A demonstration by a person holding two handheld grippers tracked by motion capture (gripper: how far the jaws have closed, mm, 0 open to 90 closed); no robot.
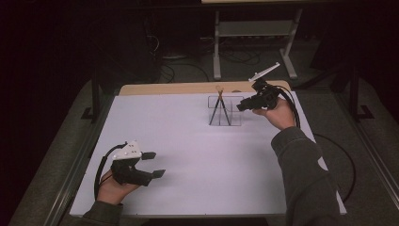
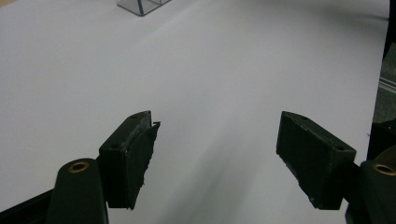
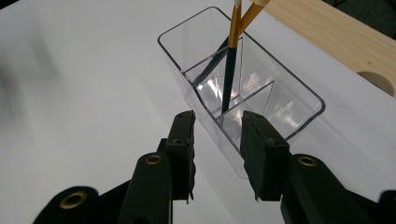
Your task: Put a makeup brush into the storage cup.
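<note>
A clear plastic holder (image 1: 234,115) with dividers stands at the far middle of the white table (image 1: 188,136). Two brushes (image 1: 219,108) with dark handles and gold ferrules lean crossed inside it. My right gripper (image 1: 240,106) is just right of the holder, pointing at it. In the right gripper view the holder (image 3: 299,107) has its near corner between the jaws, and the pads stand apart without pressing on it; the brushes (image 3: 229,70) stand in a farther compartment. At the near left, my left gripper (image 1: 156,164) is open over bare table, with nothing between the jaws of the left gripper (image 2: 217,121).
A wooden strip (image 1: 188,88) runs along the table's far edge, with a round hole (image 3: 378,79) in it near the holder. A grey metal stand (image 1: 254,28) and cables sit on the floor behind the table. A black cable (image 1: 346,155) trails off the right side.
</note>
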